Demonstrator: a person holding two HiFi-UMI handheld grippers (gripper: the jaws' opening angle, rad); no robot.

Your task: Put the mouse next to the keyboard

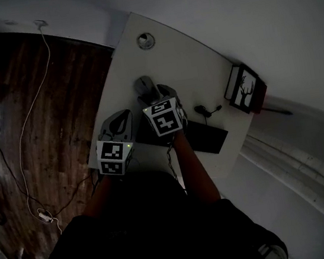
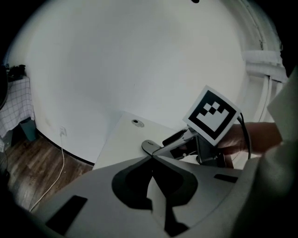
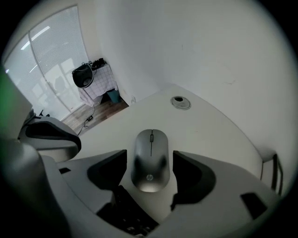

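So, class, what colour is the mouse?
The mouse is dark grey, clearest in the right gripper view.

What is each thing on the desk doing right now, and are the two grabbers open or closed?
Left gripper, shut, nothing in it.
Right gripper, open, gripping nothing.
Mouse, lying flat on the desk between the right gripper's jaws, not touched by them.
Keyboard, flat on the desk, close to the mouse.

We count one mouse (image 1: 143,86), one keyboard (image 1: 206,137), one desk (image 1: 184,63), one framed picture (image 1: 245,90) — and two grippers: left gripper (image 2: 152,160), right gripper (image 3: 149,158)
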